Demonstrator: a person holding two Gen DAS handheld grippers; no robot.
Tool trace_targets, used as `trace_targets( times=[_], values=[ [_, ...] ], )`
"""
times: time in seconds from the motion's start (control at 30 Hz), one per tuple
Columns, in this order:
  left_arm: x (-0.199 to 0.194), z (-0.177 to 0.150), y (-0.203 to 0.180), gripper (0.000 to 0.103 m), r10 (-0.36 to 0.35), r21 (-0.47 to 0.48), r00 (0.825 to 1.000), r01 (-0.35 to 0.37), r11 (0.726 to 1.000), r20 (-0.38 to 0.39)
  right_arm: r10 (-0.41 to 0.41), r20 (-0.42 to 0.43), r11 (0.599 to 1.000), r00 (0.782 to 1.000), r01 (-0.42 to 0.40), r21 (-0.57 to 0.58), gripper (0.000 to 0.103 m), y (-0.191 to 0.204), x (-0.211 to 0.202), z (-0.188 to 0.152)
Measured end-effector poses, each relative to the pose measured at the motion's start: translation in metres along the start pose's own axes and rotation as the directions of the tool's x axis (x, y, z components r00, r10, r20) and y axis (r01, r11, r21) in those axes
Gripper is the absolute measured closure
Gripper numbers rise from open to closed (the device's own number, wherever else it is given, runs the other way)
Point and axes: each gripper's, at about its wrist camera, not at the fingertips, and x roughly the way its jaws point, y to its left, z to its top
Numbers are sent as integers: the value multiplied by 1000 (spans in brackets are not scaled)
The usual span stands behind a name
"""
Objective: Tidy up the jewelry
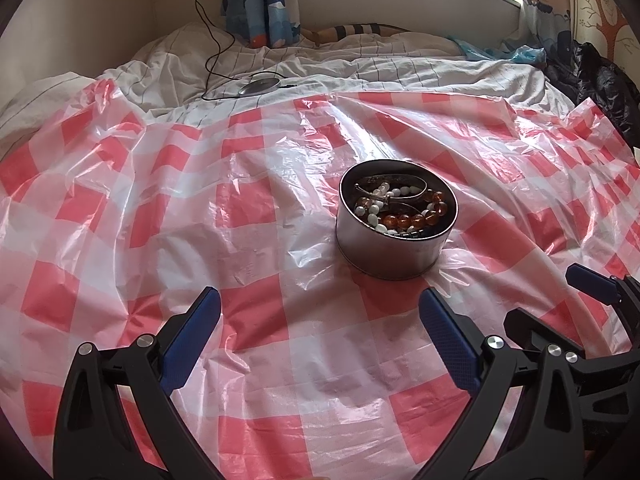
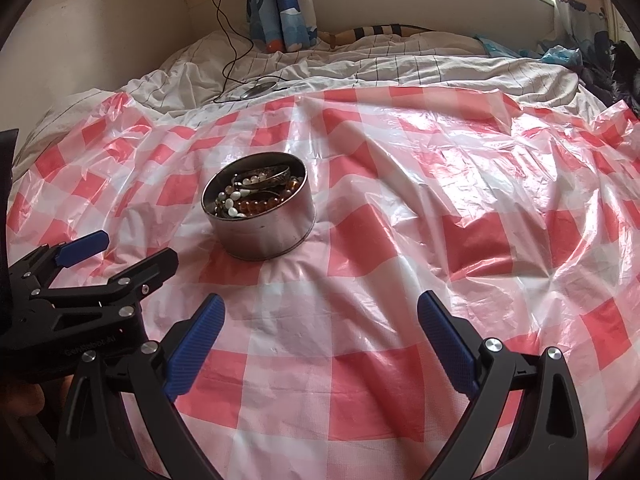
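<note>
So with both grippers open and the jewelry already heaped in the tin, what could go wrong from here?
1. The amber beads and white beads lie tangled; lifting one strand may drag others out.
2. The round tin sits on wrinkled plastic sheet over soft bedding, so a nudge from the left gripper could tip it.

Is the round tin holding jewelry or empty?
Holding jewelry: the lidless round tin contains white and amber bead strands and a metal bangle.
</note>
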Motion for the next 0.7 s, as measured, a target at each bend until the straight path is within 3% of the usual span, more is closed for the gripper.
trace_targets(
  times=[0.7],
  values=[
    [3, 7, -2, 8, 0, -17, 1000, 0, 1000, -20, -14, 16, 999, 1000, 14, 47, 10, -11, 0, 5]
  ],
)
